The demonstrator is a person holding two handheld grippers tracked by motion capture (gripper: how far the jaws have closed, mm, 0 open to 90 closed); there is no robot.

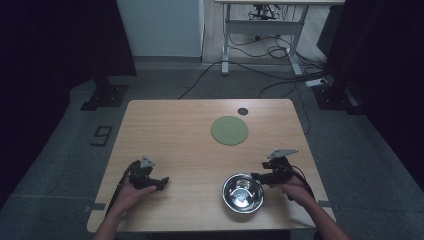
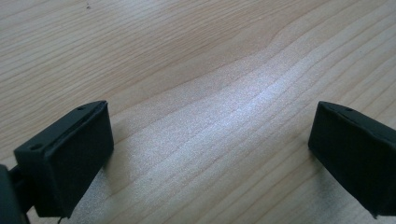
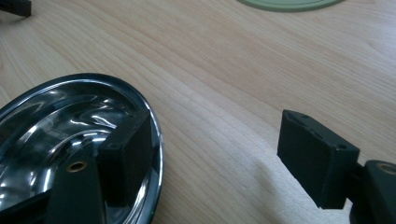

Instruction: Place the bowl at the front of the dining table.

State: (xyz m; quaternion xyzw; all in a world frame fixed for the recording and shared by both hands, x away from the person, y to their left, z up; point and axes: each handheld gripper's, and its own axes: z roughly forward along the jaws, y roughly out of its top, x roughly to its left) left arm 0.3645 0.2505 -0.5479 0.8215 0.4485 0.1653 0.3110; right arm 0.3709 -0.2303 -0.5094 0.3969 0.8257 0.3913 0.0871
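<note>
A round, shiny steel bowl [image 1: 242, 192] is sitting mouth-up on the wooden table [image 1: 175, 130]. The right claw [image 3: 212, 158] is gaping across its rim, one jaw inside; the left claw [image 2: 210, 149] is resting open.

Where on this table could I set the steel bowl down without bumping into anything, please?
The widest bare wood lies between the left gripper and the green mat, across the table's left half. The near right is crowded: the bowl sits against the right gripper.

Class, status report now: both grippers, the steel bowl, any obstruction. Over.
Left gripper open, over bare table. Right gripper open, jaws straddling the steel bowl rim, not clamped. Green round mat lies farther off; nothing in the way.
</note>
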